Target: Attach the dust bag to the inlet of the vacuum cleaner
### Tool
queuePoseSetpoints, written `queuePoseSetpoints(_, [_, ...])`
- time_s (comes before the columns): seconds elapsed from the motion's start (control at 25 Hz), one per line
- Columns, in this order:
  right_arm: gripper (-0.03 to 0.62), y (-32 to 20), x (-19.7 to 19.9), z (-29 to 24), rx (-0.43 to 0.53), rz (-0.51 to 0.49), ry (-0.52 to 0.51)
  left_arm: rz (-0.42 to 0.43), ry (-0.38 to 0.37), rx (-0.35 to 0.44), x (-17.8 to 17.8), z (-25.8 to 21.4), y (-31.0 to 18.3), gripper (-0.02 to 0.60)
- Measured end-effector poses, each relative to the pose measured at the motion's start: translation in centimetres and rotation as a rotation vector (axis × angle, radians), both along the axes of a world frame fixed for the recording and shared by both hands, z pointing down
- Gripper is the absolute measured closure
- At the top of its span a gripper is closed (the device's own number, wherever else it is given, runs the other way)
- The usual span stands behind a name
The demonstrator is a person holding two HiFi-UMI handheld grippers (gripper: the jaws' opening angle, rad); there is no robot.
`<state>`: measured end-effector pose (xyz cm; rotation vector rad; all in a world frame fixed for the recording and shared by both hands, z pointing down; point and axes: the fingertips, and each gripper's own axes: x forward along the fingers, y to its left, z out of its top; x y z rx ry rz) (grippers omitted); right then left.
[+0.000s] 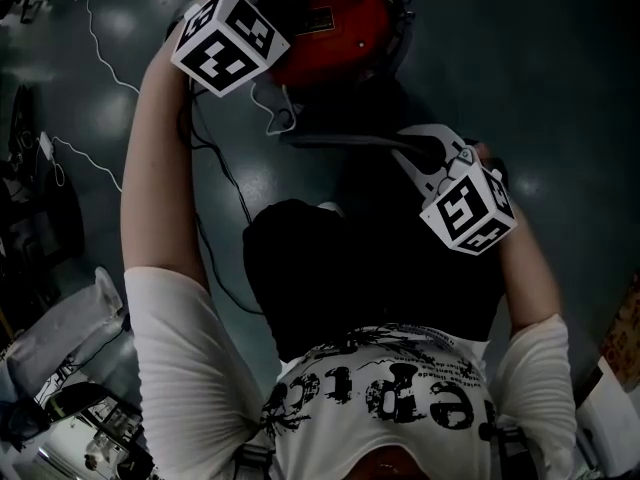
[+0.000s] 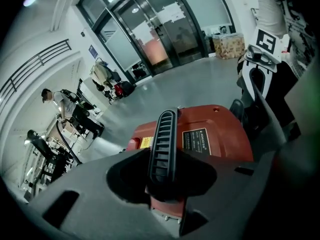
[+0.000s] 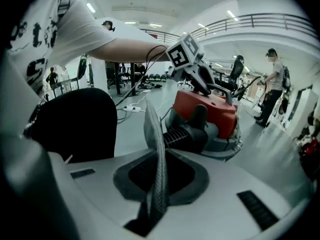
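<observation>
The red vacuum cleaner (image 1: pixel 335 13) stands on the floor in front of me, also seen as a red body (image 2: pixel 215 134) and from the side (image 3: pixel 210 109). My left gripper (image 2: pixel 162 180) is closed round its black ribbed handle (image 2: pixel 162 139); its marker cube (image 1: pixel 225 38) hides the jaws from above. My right gripper (image 3: pixel 156 184) is shut on a thin grey fabric edge of the dust bag (image 3: pixel 155 134), which shows as a grey strip (image 1: pixel 330 140) below the cleaner. A black ribbed hose piece (image 3: pixel 177 134) juts from the cleaner's side towards that gripper.
My black-clad knee (image 1: pixel 320 278) fills the middle. White cables (image 1: pixel 100 48) and a power strip (image 3: pixel 131 108) lie on the grey floor. Bagged gear (image 1: pixel 70 358) sits lower left. People stand in the hall (image 3: pixel 272 84), with cardboard boxes (image 2: pixel 227 45) by the glass doors.
</observation>
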<state>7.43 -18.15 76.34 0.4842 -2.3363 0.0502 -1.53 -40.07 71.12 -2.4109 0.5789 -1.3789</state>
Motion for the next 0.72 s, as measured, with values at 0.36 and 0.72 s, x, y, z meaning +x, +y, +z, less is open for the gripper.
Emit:
queuePoseSetpoints(0.36, [0.557,-1.2,0.2,-0.2,0.110,-0.030,0.060,-0.012,-0.008,-0.001,-0.1,0.2,-0.2,0.451])
queuePoseSetpoints(0.72, [0.551,-1.5,-0.1,-0.2,0.012,-0.035,0.064,-0.016,0.008,-0.003,-0.2,0.3,-0.1,0.451])
